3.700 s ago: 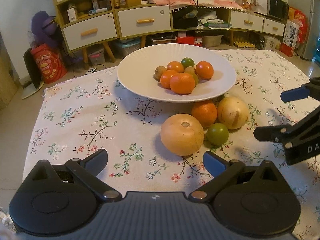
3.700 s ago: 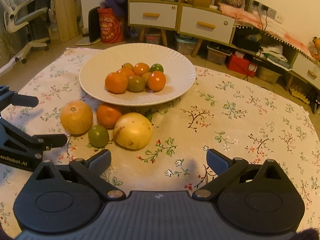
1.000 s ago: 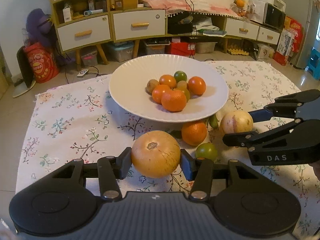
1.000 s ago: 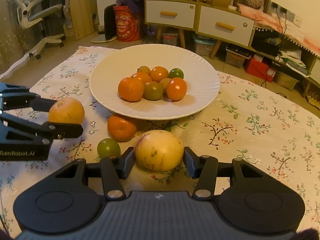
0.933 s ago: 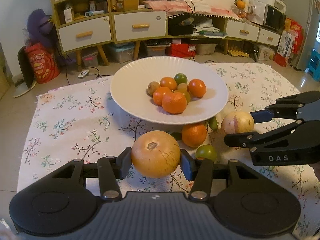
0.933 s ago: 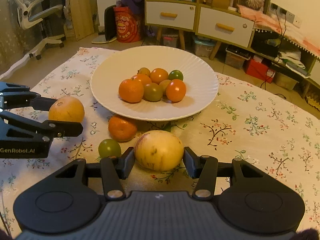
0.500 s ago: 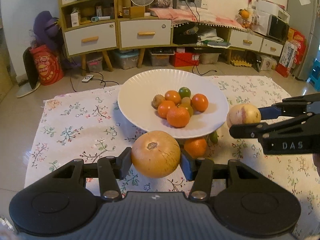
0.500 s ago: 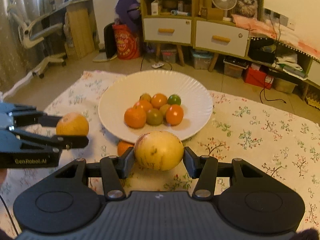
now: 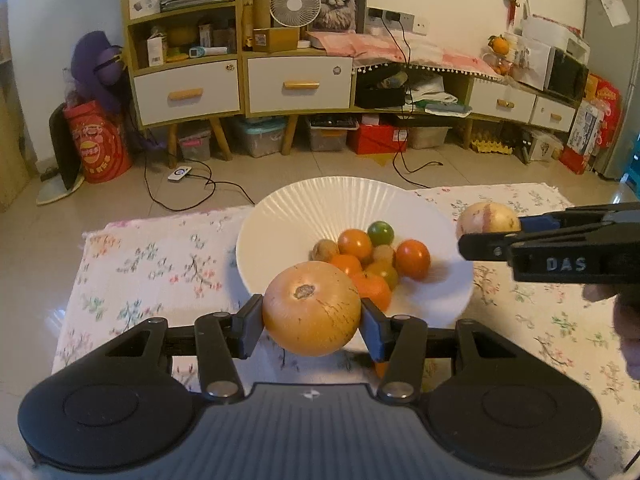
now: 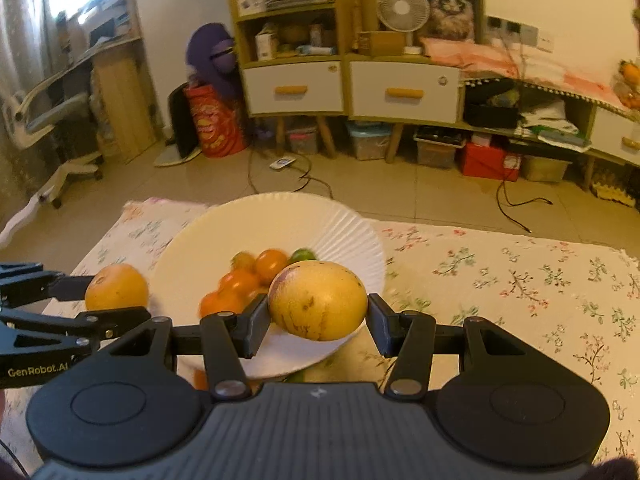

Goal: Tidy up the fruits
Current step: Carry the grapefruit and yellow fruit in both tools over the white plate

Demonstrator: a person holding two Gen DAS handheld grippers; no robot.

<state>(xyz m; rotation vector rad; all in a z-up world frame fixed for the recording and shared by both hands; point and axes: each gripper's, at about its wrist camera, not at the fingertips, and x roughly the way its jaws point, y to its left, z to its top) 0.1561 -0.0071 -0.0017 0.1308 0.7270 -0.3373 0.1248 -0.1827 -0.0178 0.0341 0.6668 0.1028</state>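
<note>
My left gripper (image 9: 312,322) is shut on a large orange-tan grapefruit (image 9: 312,307) and holds it in the air at the near edge of the white plate (image 9: 304,208). My right gripper (image 10: 318,320) is shut on a large yellow fruit with purple marks (image 10: 318,300), also in the air over the plate's (image 10: 260,220) near right rim. The plate holds several small oranges and tomatoes (image 9: 412,254). The right gripper with its yellow fruit (image 9: 488,218) shows at the right of the left wrist view; the left gripper's grapefruit (image 10: 116,286) shows at the left of the right wrist view.
The plate stands on a floral tablecloth (image 9: 160,256) on a low table. A bit of an orange (image 9: 380,368) shows under the left gripper. Beyond the table are the floor with cables (image 9: 192,176) and a shelf unit with drawers (image 9: 300,84).
Both grippers have risen with their fruits and moved toward the plate. The plate and table now look lower and farther away in both views.
</note>
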